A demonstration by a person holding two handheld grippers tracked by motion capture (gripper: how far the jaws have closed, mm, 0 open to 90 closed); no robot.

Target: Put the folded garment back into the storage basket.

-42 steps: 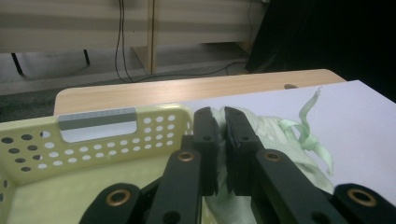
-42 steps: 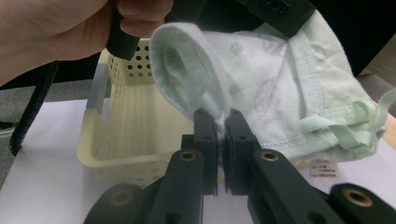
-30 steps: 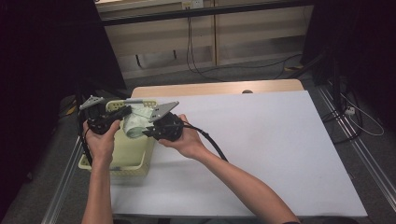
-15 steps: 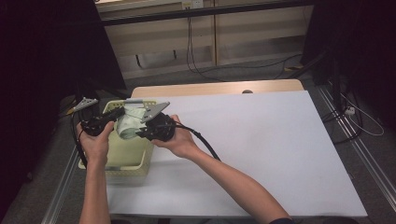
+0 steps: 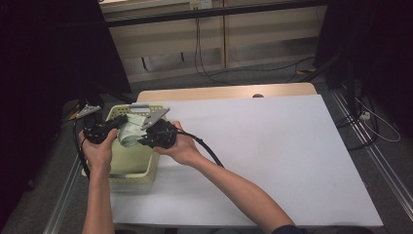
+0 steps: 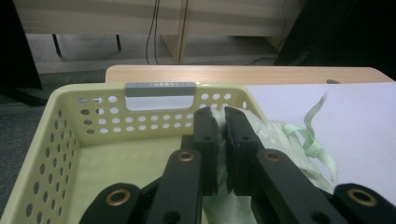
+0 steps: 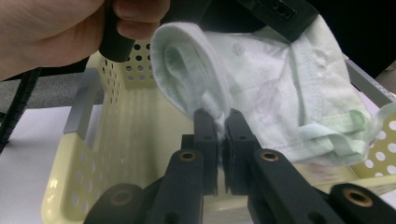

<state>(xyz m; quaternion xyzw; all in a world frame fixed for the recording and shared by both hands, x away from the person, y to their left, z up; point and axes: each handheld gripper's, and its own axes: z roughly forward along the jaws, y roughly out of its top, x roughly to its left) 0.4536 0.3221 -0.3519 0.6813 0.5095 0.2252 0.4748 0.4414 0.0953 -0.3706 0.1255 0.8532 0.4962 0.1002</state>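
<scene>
Your left gripper (image 6: 219,122) and right gripper (image 7: 220,122) both pinch the pale green garment (image 7: 261,88), suspended over the yellow basket (image 5: 127,168); lowering it in and releasing remain outstanding.

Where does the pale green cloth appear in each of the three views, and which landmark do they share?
High view: the pale green cloth hangs left of centre, between the two grippers, over the basket.
Left gripper view: the cloth is right of centre, beside and behind the jaws.
Right gripper view: the cloth fills the upper middle and right, pinched in the jaws.
Shared landmark: the yellow perforated basket.
</scene>
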